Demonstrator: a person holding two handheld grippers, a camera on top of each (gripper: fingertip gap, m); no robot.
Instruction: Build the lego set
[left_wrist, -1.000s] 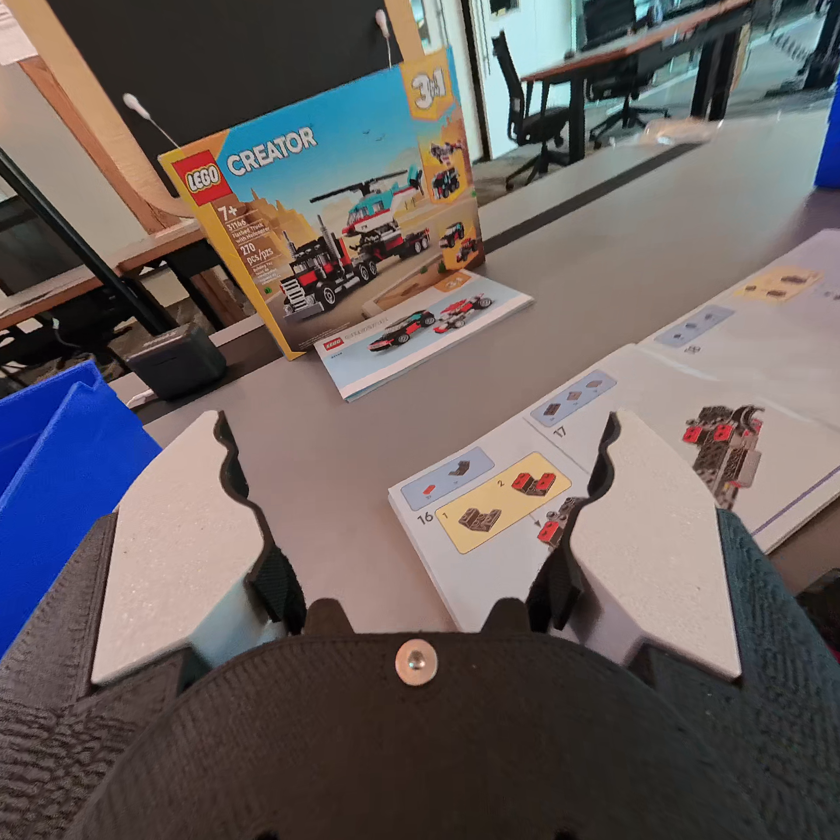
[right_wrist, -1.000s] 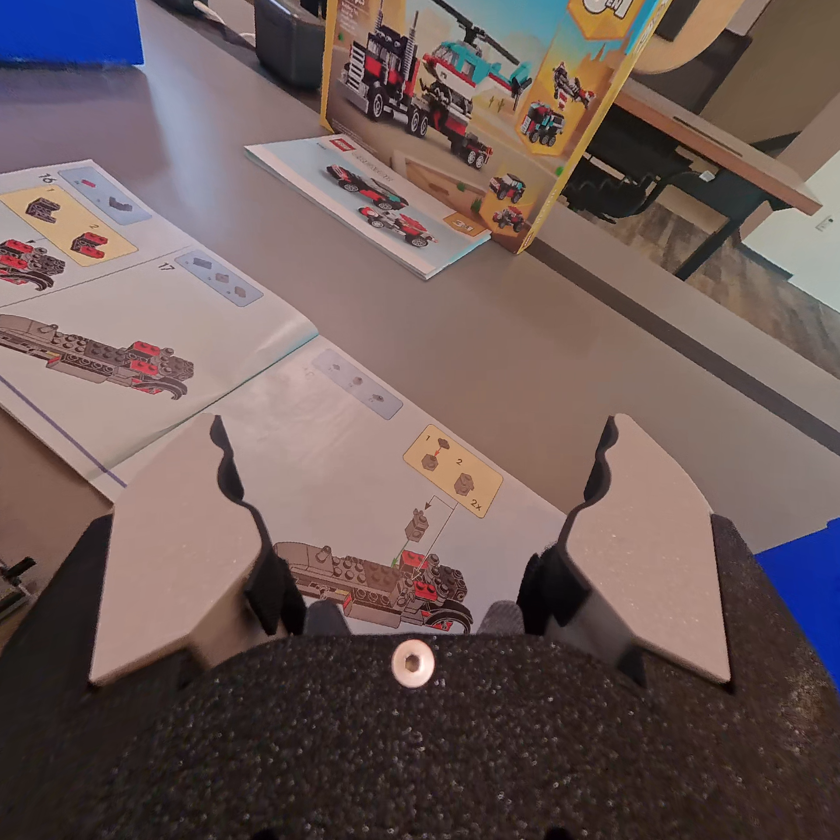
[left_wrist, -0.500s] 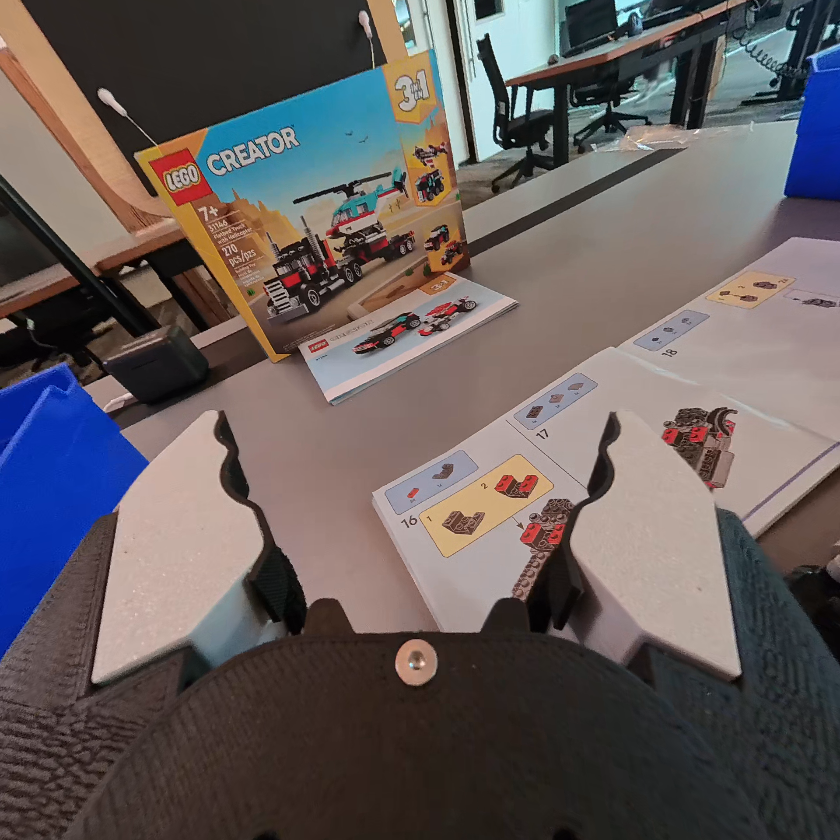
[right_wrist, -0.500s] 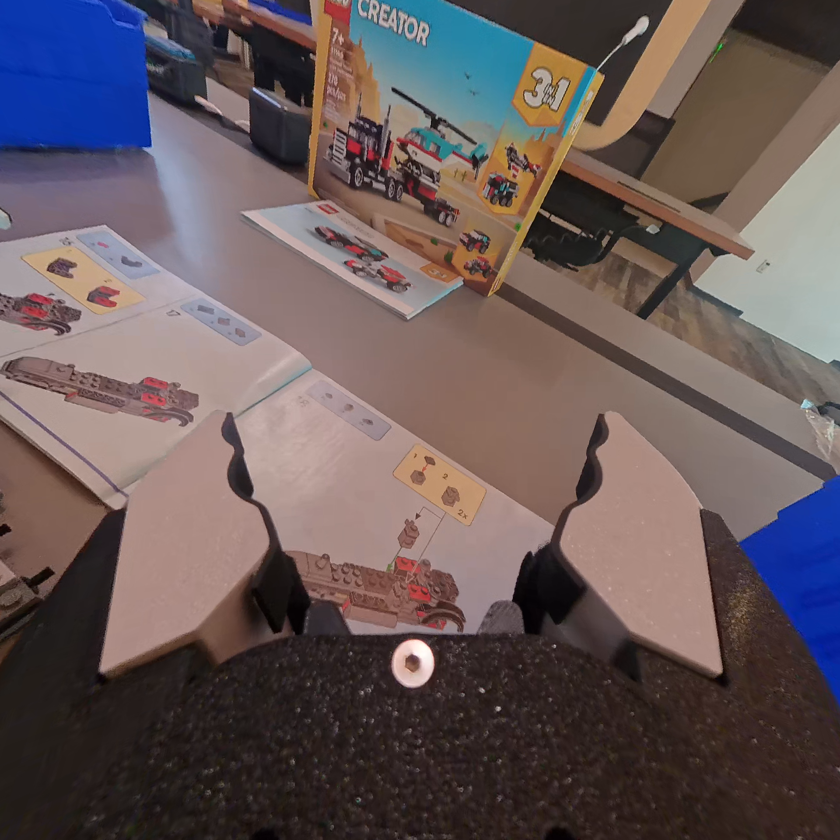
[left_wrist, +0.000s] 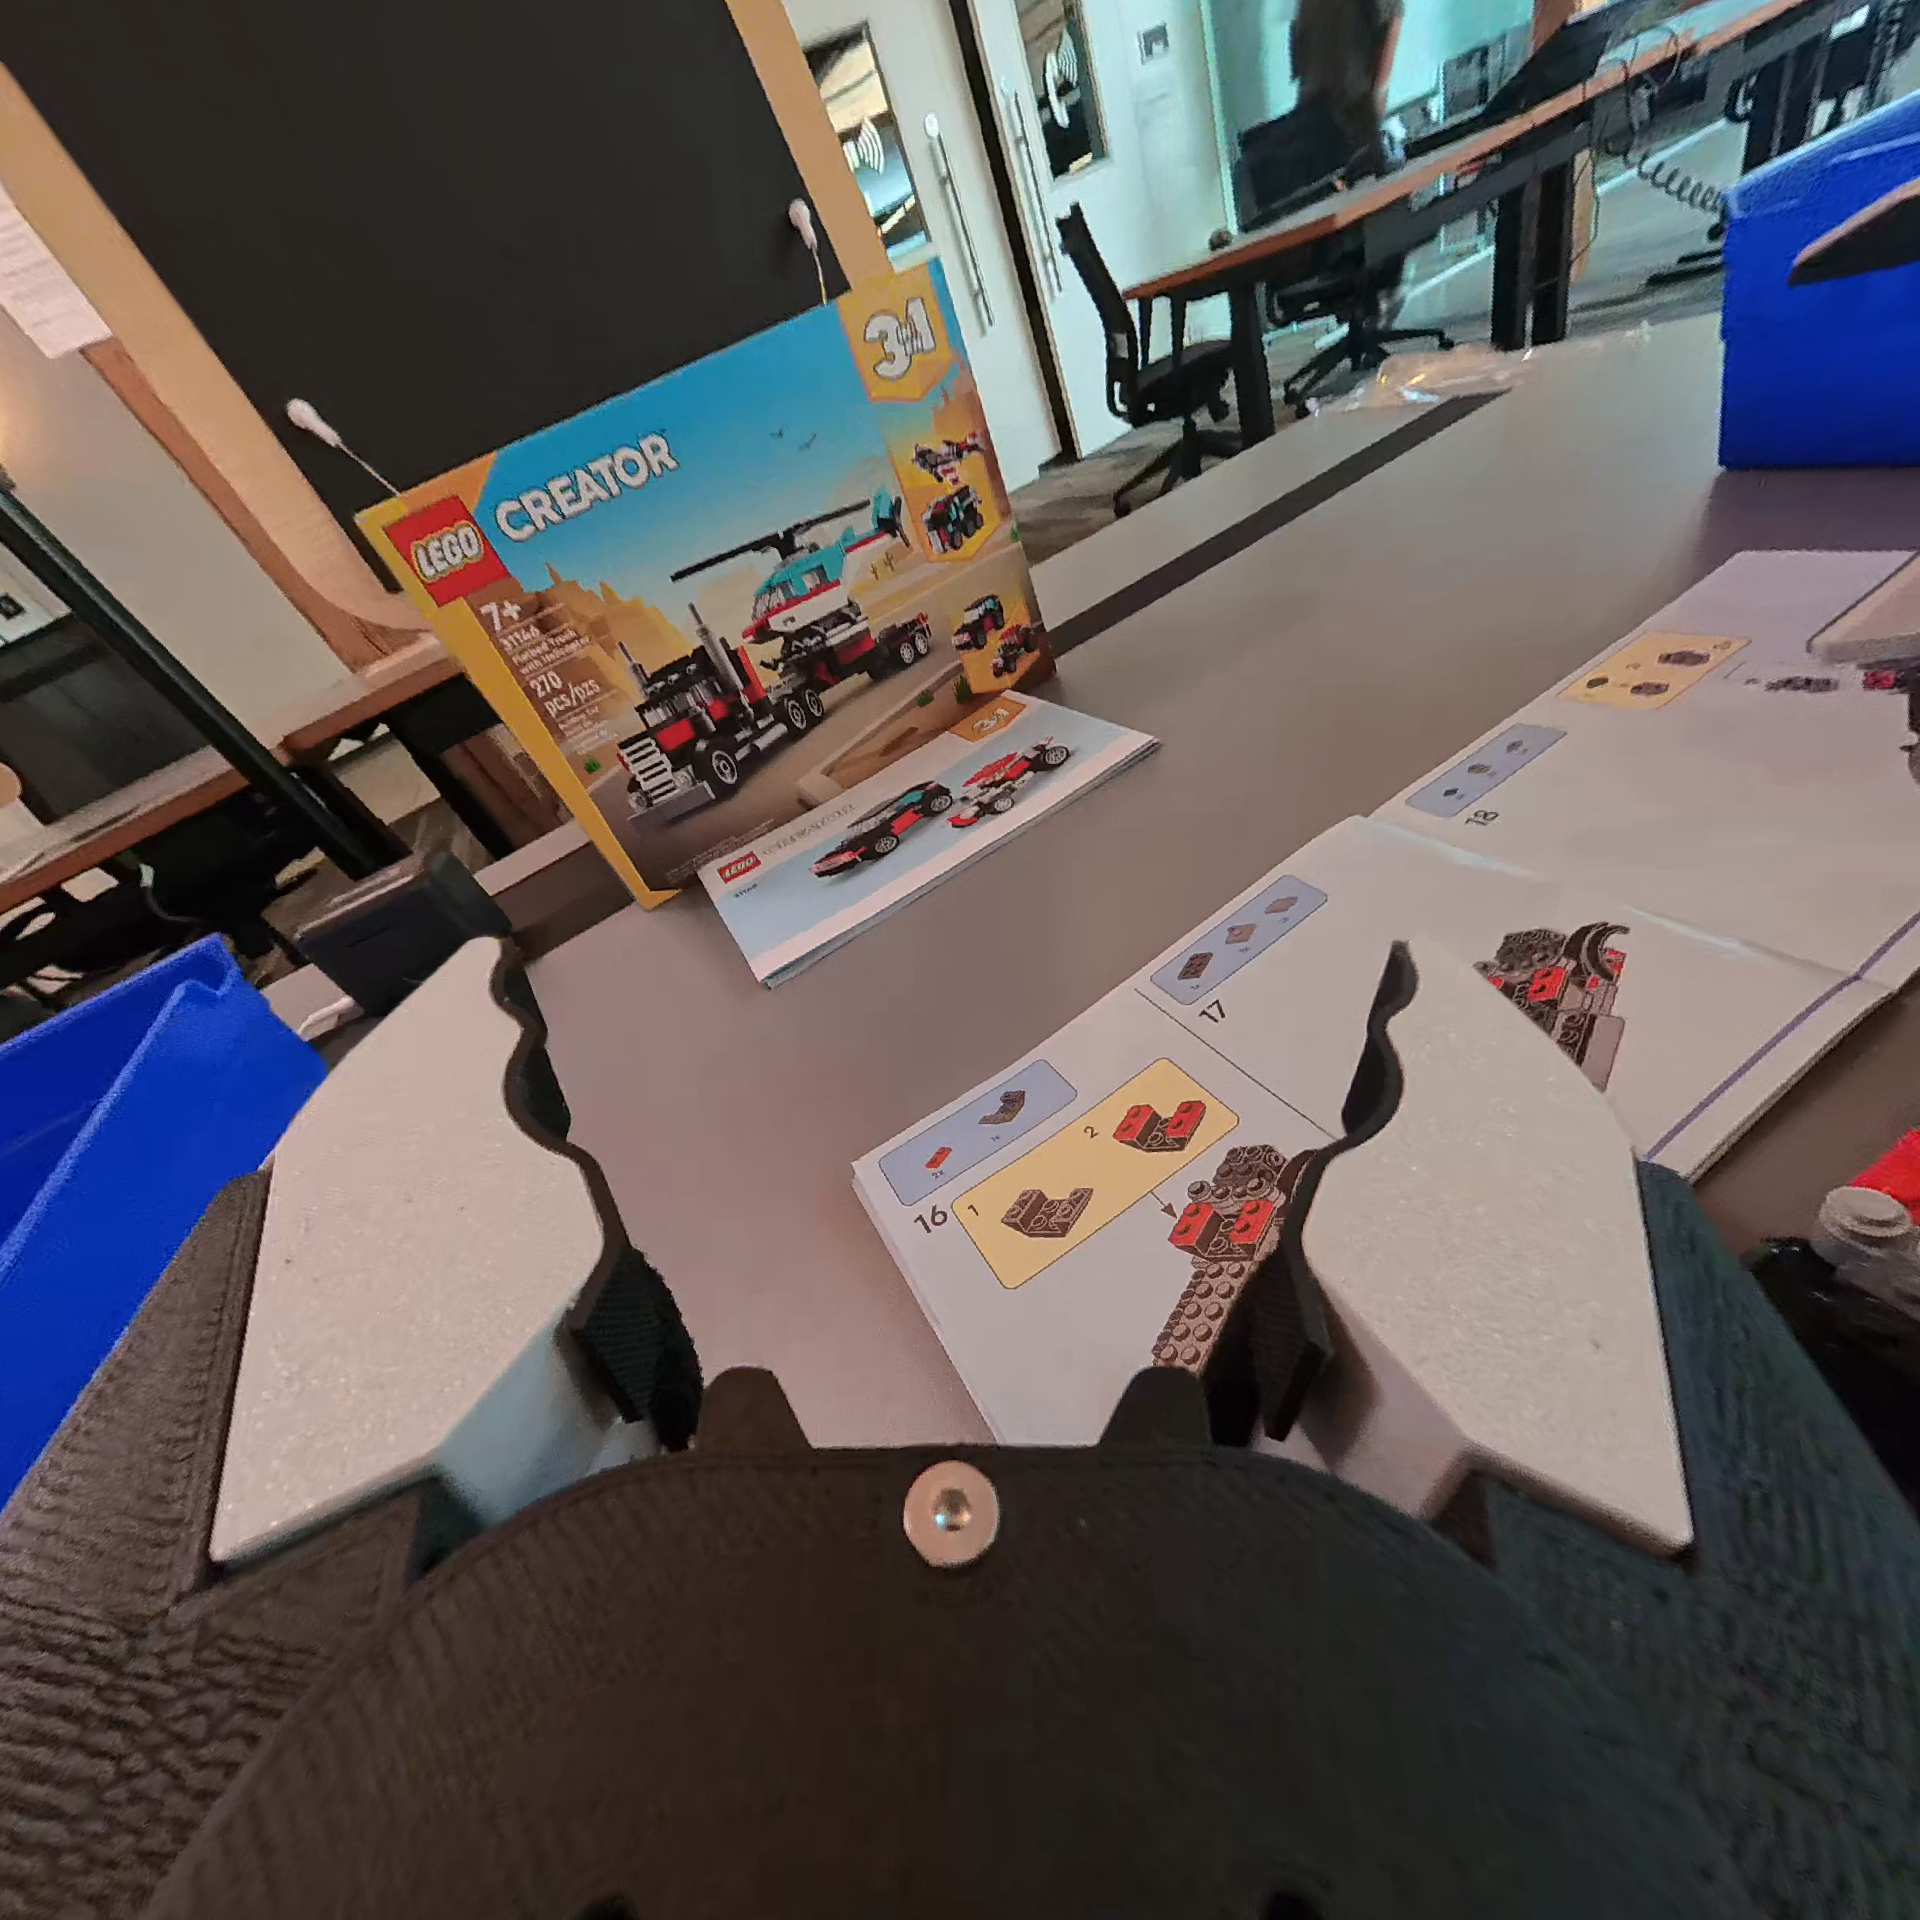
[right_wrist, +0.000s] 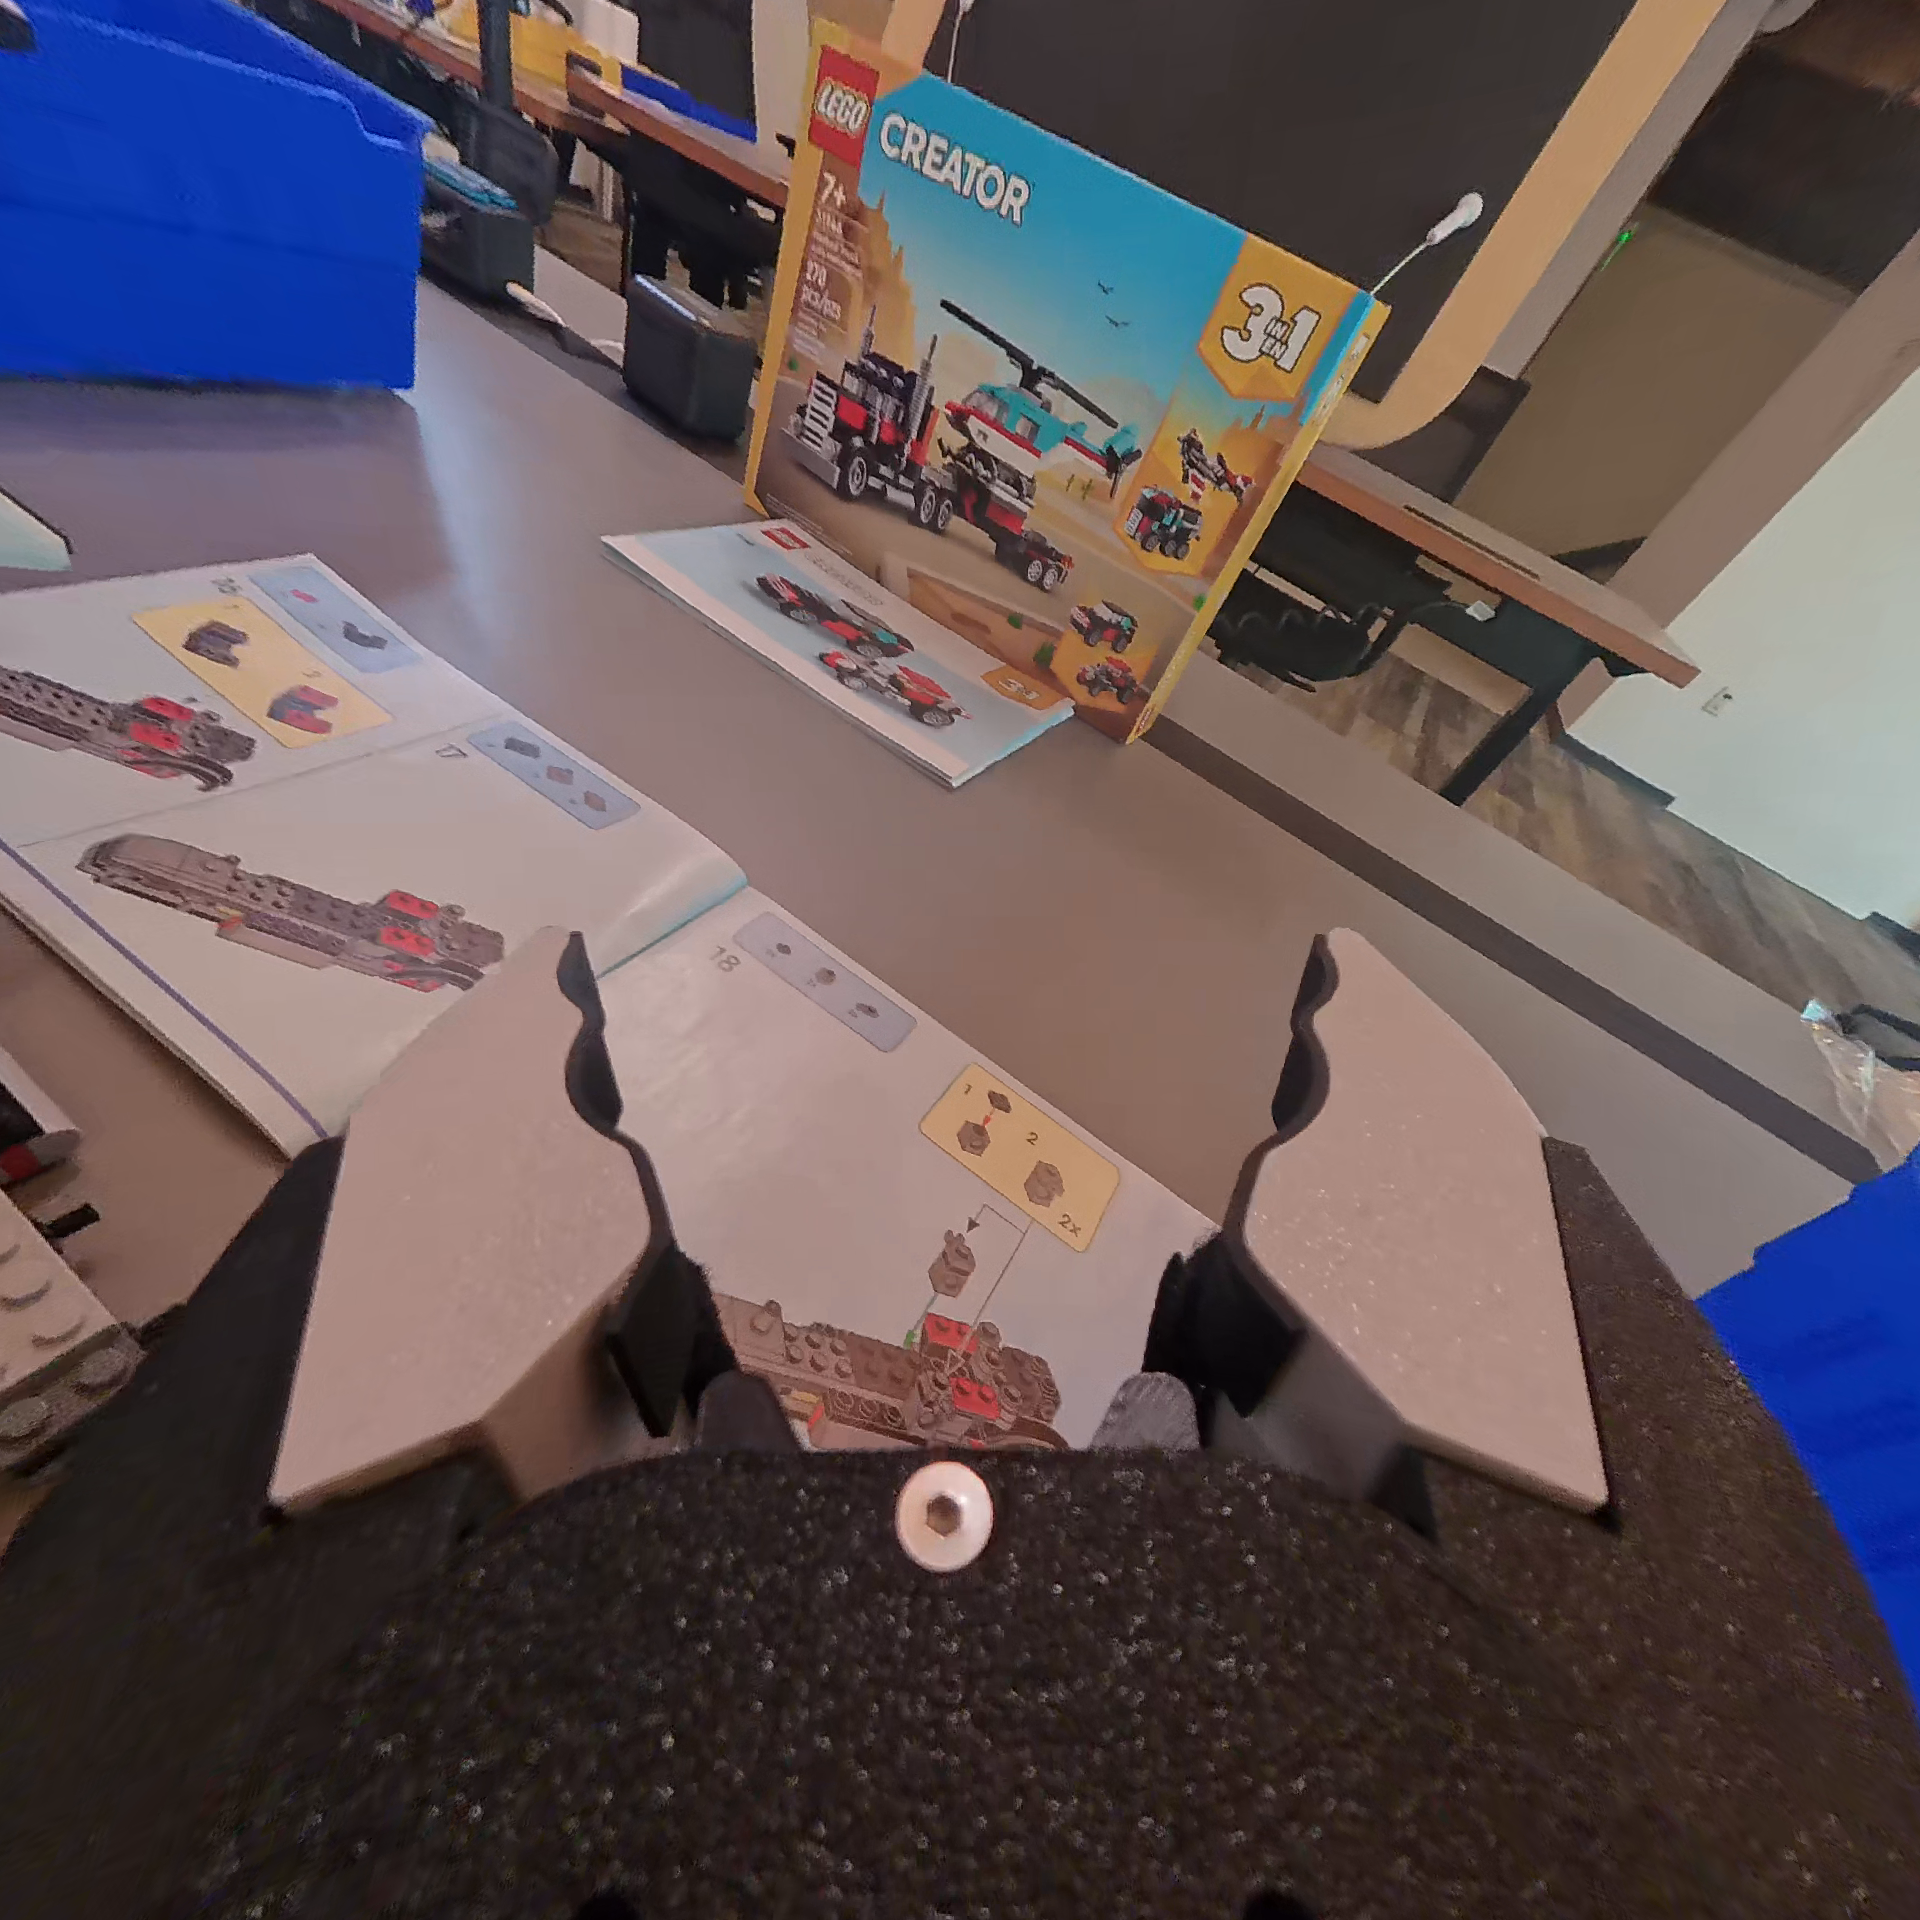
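Lego box upright, long axis horizontal along table; both tongs apart, empty.

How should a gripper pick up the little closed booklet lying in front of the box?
Probably by the closed booklet's near free edge, sliding one finger under from the table side. It lies flat and thin, and the box stands right behind it, blocking that side.

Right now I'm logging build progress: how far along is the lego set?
Done: the instruction booklet lies open mid-build on the grey table. In hand: nothing; the left tool and right tool are both open and empty. Left: loose bricks lie at the table edge; how much is assembled isn't visible.
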